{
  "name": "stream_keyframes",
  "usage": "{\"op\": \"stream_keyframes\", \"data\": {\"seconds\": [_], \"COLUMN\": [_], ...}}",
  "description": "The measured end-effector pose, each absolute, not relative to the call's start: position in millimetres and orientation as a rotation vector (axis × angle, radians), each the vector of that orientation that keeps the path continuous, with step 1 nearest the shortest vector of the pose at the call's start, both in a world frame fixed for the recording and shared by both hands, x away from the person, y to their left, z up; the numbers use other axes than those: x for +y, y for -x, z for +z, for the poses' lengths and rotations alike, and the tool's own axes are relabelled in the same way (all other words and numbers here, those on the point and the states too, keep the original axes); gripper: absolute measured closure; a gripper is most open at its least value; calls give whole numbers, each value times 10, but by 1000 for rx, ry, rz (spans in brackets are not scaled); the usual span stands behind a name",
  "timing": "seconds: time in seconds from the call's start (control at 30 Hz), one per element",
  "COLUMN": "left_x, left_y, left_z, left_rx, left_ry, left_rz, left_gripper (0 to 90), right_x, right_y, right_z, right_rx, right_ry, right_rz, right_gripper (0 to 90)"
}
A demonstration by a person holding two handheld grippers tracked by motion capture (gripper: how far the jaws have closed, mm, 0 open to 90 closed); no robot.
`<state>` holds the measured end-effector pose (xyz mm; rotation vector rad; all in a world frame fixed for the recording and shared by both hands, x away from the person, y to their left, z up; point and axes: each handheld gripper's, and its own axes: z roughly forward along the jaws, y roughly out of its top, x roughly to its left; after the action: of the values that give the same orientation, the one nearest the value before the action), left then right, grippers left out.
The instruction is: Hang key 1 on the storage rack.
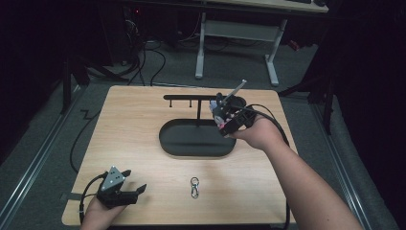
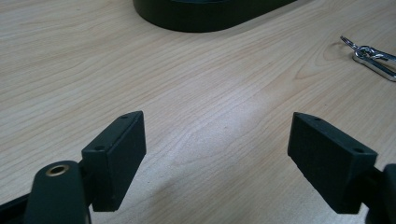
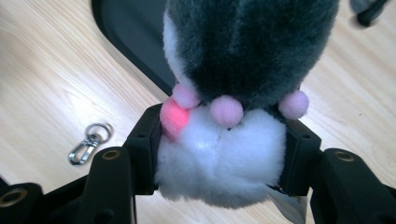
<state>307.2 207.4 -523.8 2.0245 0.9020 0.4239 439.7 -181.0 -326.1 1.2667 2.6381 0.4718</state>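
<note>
Right of centre in the high view, the right gripper [image 1: 225, 115] is lifted over the right end of the black oval tray [image 1: 167, 139], its jaws closed on a plush toy [image 1: 221, 111]. The right gripper view shows the hold plainly: both black jaws press into the white lower part of the plush toy [image 3: 219, 154], with its dark grey fur filling the top of the frame and small pink pompoms [image 3: 226, 111] sitting in a row where grey meets white. The toy's long axis runs along the jaws, white end in the grip and grey end pointing away from the hand, toward the upper left of the high view, where the thin black rack [image 1: 191, 97] rises from the tray. A pale stick-like part [image 1: 238, 89] slants up and to the right above the gripper; whether it belongs to the toy is hard to tell. The step in hand looks like carrying the toy to the rack, probably to hang it, so the next move calls for bringing the far end up to the bar without loosening the squeeze. At the lower left, the left gripper [image 1: 130, 190] rests low over the table [image 1: 134, 115] with its jaws spread wide and nothing between them. A metal key clip [image 1: 194, 186] lies on the bare wood at lower centre, apart from both grippers.
</note>
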Motion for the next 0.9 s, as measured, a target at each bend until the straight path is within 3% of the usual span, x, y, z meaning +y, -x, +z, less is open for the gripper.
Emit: {"op": "stream_keyframes", "data": {"seconds": [0.2, 0.37, 0.9], "left_x": [2057, 2090, 2059], "left_y": [-3067, -3075, -3068], "left_z": [-5239, -5252, -5268], "left_rx": [897, 912, 916], "left_ry": [-2025, -2026, -2035], "left_rz": [432, 425, 426], "left_gripper": [201, 202, 203], "right_x": [-1837, -1971, -2492], "right_y": [-4491, -4581, -4337], "right_z": [-3114, -3252, -3687], "right_rx": [2591, 2575, 2569], "right_ry": [-1274, -1335, -1503], "right_rz": [562, 595, 605], "right_gripper": [444, 444, 444]}}
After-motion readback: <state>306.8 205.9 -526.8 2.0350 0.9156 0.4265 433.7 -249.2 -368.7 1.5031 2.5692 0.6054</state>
